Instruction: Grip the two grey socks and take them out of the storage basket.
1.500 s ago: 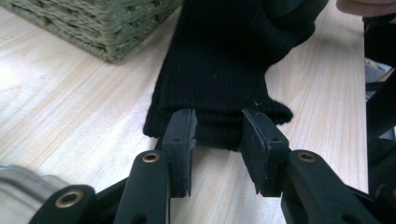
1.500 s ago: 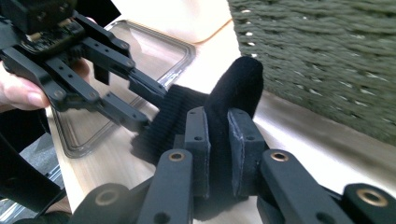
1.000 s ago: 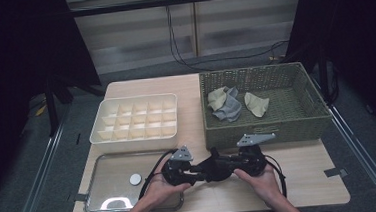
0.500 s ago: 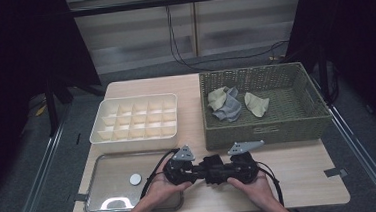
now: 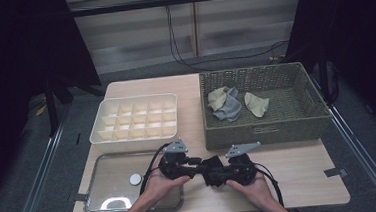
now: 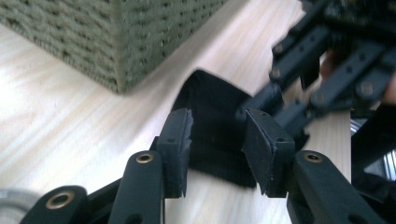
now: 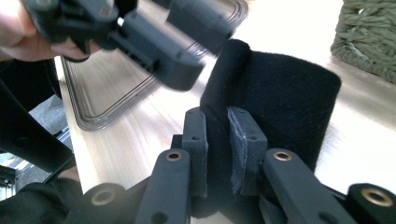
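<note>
While right tongs (image 7: 217,144) pinch black cloth (image 7: 280,102), left tongs (image 6: 217,149) straddle it.

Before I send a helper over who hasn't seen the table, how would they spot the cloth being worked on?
Start at the woven basket on the table's right half. Just in front of its near wall, between the two hand-held grippers, sits a small black cloth. Unlike the pale and grey cloths inside the basket, it is black and lies outside.

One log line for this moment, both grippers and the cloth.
left gripper: open, jaws either side of black cloth | right gripper: shut on black cloth | cloth: folded, on table in front of wicker basket
</note>
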The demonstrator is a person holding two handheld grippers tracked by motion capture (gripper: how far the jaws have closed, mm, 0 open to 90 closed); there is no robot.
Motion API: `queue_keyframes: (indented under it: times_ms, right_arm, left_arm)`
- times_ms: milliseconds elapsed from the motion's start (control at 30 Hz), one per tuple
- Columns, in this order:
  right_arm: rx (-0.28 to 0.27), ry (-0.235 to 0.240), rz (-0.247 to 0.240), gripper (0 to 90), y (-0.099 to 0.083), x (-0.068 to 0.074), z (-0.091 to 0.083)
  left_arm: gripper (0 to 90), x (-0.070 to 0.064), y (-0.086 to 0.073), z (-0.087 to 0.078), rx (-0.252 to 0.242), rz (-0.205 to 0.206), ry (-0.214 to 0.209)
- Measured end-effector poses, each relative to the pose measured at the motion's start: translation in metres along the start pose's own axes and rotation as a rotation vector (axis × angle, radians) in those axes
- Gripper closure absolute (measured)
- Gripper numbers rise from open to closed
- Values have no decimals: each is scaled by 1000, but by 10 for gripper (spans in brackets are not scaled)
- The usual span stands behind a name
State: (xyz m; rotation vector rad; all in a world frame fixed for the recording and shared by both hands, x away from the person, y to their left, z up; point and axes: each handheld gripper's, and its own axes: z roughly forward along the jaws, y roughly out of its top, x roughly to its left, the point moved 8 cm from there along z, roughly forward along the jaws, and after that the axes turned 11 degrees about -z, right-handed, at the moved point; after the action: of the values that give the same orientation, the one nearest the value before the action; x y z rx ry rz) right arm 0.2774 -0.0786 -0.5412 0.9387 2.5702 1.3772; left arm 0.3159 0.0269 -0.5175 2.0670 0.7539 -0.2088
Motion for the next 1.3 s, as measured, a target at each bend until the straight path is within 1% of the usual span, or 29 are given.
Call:
queue_keyframes:
  times_ms: [33, 67, 100, 200, 233, 333, 367, 400, 433, 467, 533, 600, 633, 667, 700, 733, 767, 800, 833, 867, 900, 933, 1033, 1067, 1100, 1167, 1233, 1267, 1300]
  right_arm:
    - [0, 1, -5, 781, 0, 0, 0]
    - [1, -2, -8, 781, -1, 1, 0]
    - [0, -4, -9, 780, -1, 1, 0]
    - [-3, 0, -12, 781, -2, 2, 0]
    - [-7, 1, -17, 780, -2, 3, 0]
    - [-1, 3, -20, 780, -3, 3, 0]
    - [4, 6, -25, 779, -3, 4, -1]
    - [11, 6, -29, 778, -3, 3, -1]
    - [17, 4, -26, 777, -3, 3, -2]
    - [19, 4, -26, 775, -3, 3, -2]
    - [21, 3, -28, 766, -3, 4, -4]
    - [22, -9, -25, 745, -3, 4, -7]
    - [24, -10, -20, 742, -3, 4, -8]
    - [25, -13, -22, 734, -4, 4, -9]
    - [27, -14, -18, 719, -4, 4, -11]
    - [33, -12, -20, 701, -3, 5, -13]
    - [33, -22, -31, 691, -2, 5, -16]
    - [23, -26, -31, 687, 0, 4, -19]
    - [7, -22, -14, 687, 2, 4, -24]
    - [-8, -29, 2, 695, 2, 1, -30]
    - [-14, -37, 6, 696, 2, -2, -32]
    - [-21, -44, 22, 696, 0, -5, -36]
    - [-29, -63, 42, 704, -3, -11, -40]
    - [-27, -64, 46, 704, -4, -12, -41]
    - [-23, -84, 40, 706, -4, -15, -42]
    - [0, -95, 32, 705, -8, -19, -39]
    - [28, -91, 36, 709, -13, -19, -34]
    - [37, -91, 29, 716, -15, -19, -32]
    - [46, -89, 29, 722, -16, -18, -29]
  left_arm:
    - [590, 0, 2, 2, 7, 2, 5]
    - [577, 0, 4, 4, 17, 1, -7]
    - [562, 1, 6, 7, 15, 0, -11]
    - [554, 6, 8, 15, 22, -19, -7]
    - [547, 7, 7, 17, 29, -27, -7]
    - [545, 11, 0, 21, 67, -10, 19]
    - [543, 12, -2, 21, 71, -2, 32]
    - [542, 12, -2, 22, 60, -18, 27]
    - [542, 13, -3, 22, 67, -29, 22]
    - [542, 13, -4, 23, 76, -20, 28]
    - [542, 12, -7, 23, 96, -18, 22]
    - [541, 11, -8, 24, 96, 6, 33]
    - [542, 10, -8, 25, 100, 5, 29]
    - [541, 9, -8, 26, 93, 6, 30]
    - [544, 8, -9, 25, 106, 11, 37]
    - [557, 8, -9, 25, 103, 16, 33]
    - [563, 8, -9, 26, 91, 12, 38]
    - [563, 9, -9, 24, 112, 18, 46]
    - [563, 9, -9, 26, 96, 0, 31]
    - [563, 9, -10, 25, 105, -2, 29]
    - [563, 9, -10, 25, 105, -2, 29]
    - [562, 10, -10, 25, 106, -13, 20]
    - [562, 10, -10, 25, 105, -12, 21]
    - [561, 10, -10, 25, 101, -14, 23]
    - [557, 10, -10, 25, 104, -8, 23]
    - [555, 10, -11, 25, 107, -9, 19]
    - [542, 9, -11, 26, 100, -3, 17]
    - [542, 8, -11, 25, 114, 4, 20]
    - [540, 8, -12, 25, 115, 5, 20]
